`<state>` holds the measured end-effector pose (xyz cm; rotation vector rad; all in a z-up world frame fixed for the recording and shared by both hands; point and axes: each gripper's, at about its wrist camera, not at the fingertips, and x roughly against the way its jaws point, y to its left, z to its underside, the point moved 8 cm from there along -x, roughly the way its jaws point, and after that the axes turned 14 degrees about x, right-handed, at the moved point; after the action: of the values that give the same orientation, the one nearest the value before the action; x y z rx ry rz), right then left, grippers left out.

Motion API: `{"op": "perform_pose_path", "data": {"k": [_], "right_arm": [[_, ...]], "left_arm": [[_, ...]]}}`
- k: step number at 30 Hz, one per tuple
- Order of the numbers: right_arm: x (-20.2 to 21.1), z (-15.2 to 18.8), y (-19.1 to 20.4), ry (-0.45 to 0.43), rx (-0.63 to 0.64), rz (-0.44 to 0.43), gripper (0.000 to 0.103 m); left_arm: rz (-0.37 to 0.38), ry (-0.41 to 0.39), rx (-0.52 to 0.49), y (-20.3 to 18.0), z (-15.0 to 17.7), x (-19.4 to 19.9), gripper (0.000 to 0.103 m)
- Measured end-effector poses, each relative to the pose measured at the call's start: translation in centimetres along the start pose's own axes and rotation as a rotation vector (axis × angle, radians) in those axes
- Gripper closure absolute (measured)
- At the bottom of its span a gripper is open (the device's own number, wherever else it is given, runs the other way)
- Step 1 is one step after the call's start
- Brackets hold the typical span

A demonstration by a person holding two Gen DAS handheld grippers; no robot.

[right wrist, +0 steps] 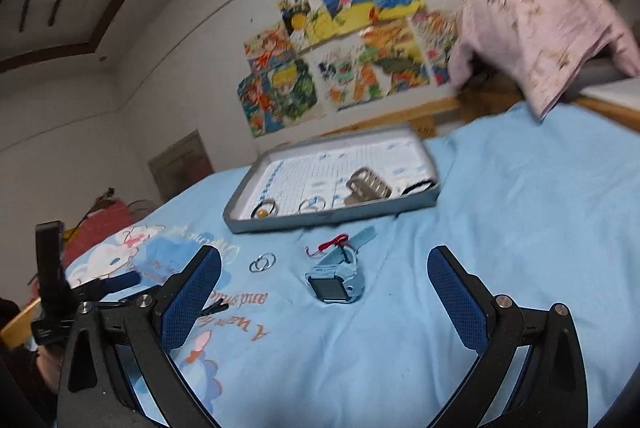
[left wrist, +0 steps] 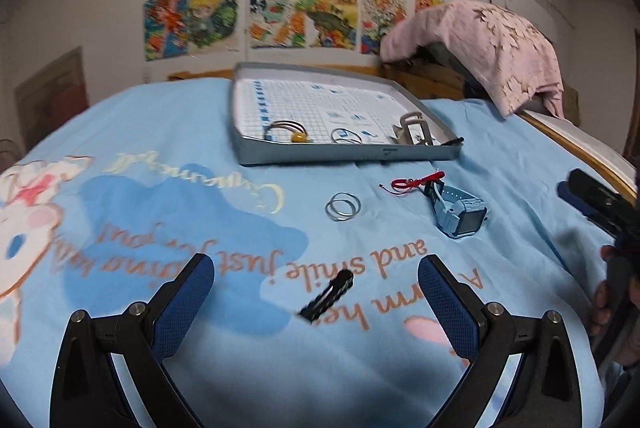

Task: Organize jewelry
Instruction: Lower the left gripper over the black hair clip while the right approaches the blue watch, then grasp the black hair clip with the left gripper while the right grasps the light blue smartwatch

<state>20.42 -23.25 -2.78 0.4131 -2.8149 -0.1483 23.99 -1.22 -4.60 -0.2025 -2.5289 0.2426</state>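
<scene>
A: Left wrist view?
B: The left hand-held gripper [left wrist: 316,286] hangs released over the bed [left wrist: 160,131]; a black hair clip [left wrist: 328,295] lies between its fingers, long axis toward one o'clock.
A: Right wrist view?
B: The right hand-held gripper [right wrist: 324,280] is released; the watch [right wrist: 335,278] lies at twelve o'clock, the tray [right wrist: 320,219] beyond.

Upside down on the blue bedsheet [left wrist: 168,131], brown print reads "and smile just for you"; other lettering is too blurred.
</scene>
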Motion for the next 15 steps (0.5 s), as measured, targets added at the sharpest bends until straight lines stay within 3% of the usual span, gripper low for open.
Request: {"op": "perform_pose_path", "data": {"k": [5,7,8,12,15], "right_arm": [[-4.4,0.6,-0.4,0.063,-0.004,-0.013,0.002],[-6.3,0.7,-0.1,0.086,0.011,-0.024,0.002],[-6.9,0.9,0.1,0.101,0.02,-0.029,0.002],[-9.4,2.8,1.8,0.184,0.069,-0.078,0.002],[-10.5,3.5,2.7,0.226,0.102,-0.08,0.002]], "left_arm": [[0.06,0.055,-0.012,-0.2,0.5,-2.1,0.021],[0.071,0.081,-0.004,0.0,1.2,-2.6,0.039],[0.084,0.103,0.003,0.2,1.9,-2.8,0.042],[0.101,0.136,0.016,0.6,3.1,-3.4,0.053],[0.101,0.164,0.006,0.6,3.8,-4.1,0.053]]}}
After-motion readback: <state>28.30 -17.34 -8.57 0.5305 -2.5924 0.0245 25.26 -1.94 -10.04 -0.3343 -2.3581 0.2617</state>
